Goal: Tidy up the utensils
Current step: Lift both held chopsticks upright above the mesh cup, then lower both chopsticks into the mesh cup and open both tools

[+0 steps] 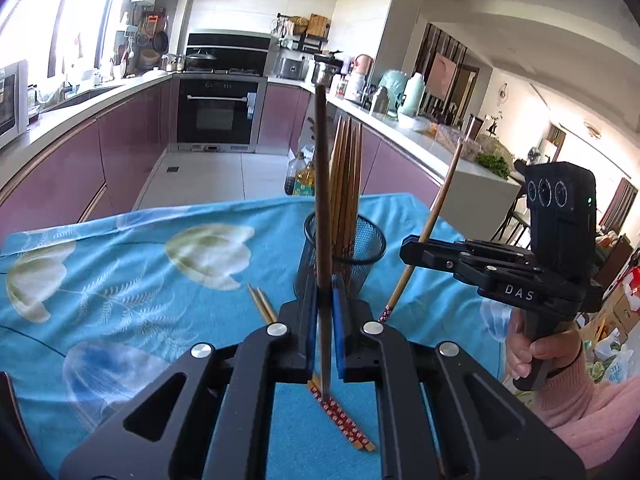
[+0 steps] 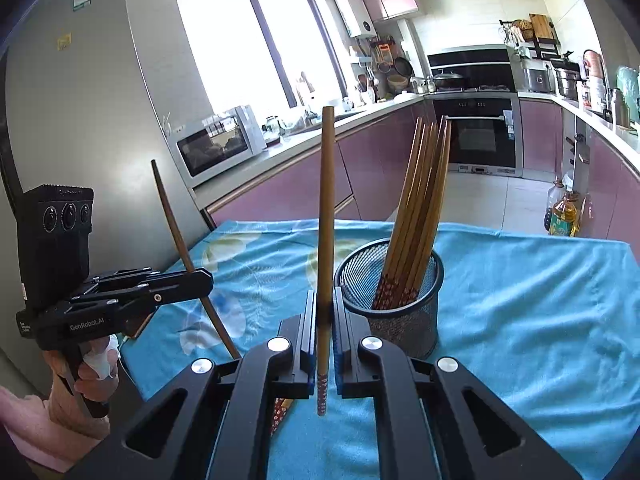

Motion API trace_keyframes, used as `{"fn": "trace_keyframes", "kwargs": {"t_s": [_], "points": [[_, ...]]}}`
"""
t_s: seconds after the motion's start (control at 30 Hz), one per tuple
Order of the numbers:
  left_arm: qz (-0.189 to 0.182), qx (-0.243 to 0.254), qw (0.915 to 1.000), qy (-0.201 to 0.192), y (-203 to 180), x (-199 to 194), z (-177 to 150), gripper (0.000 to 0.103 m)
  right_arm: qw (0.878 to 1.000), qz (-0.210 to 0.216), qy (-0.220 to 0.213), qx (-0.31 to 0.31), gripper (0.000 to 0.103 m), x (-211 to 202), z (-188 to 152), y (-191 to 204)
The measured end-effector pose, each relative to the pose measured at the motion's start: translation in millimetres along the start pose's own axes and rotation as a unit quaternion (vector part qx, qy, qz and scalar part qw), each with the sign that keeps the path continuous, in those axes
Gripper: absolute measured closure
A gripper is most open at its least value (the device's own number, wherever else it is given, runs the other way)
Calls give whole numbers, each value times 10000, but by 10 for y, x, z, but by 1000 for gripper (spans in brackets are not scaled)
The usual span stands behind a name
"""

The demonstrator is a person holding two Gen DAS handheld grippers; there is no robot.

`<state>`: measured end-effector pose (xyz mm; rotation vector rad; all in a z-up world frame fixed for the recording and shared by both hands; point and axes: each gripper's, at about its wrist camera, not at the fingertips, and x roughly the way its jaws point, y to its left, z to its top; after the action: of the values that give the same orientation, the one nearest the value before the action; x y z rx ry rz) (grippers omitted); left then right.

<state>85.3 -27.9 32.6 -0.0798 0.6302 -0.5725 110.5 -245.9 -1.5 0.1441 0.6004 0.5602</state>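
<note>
Chopsticks [image 2: 416, 216] bunched in mesh cup [image 2: 400, 300] on blue cloth [image 2: 520, 300]. Left gripper [image 1: 325, 320] pinches one dark chopstick [image 1: 322, 200] upright, just in front of cup. Right gripper [image 2: 325, 320] pinches another chopstick [image 2: 326, 220] upright beside cup. Two loose chopsticks [image 1: 344, 424] lie on cloth under left gripper, near cup.

matt black plastic on the left claw [image 1: 325, 320] and right claw [image 2: 323, 336], with shiny silver metal rivets and blue rubbery-looking pads [image 1: 339, 320]. smooth brown wood on the chopstick [image 1: 322, 200] in the left claw and on the lighter chopstick [image 2: 326, 220] in the right claw, patterned red wrap at its low end. fine black wire mesh, matt, for the holder [image 2: 400, 320]. soft, wrinkled turquoise cloth [image 2: 520, 300] with a flower print over the tabletop.
</note>
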Motion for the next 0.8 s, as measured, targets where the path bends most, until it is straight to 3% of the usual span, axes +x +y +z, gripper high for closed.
{"fn": "trace_keyframes", "kwargs": {"t_s": [0.8], "points": [[-192,18,9957,-910,-214,-21,914,95,9963,-112,-848,-114,97,-233,685,-111]]}}
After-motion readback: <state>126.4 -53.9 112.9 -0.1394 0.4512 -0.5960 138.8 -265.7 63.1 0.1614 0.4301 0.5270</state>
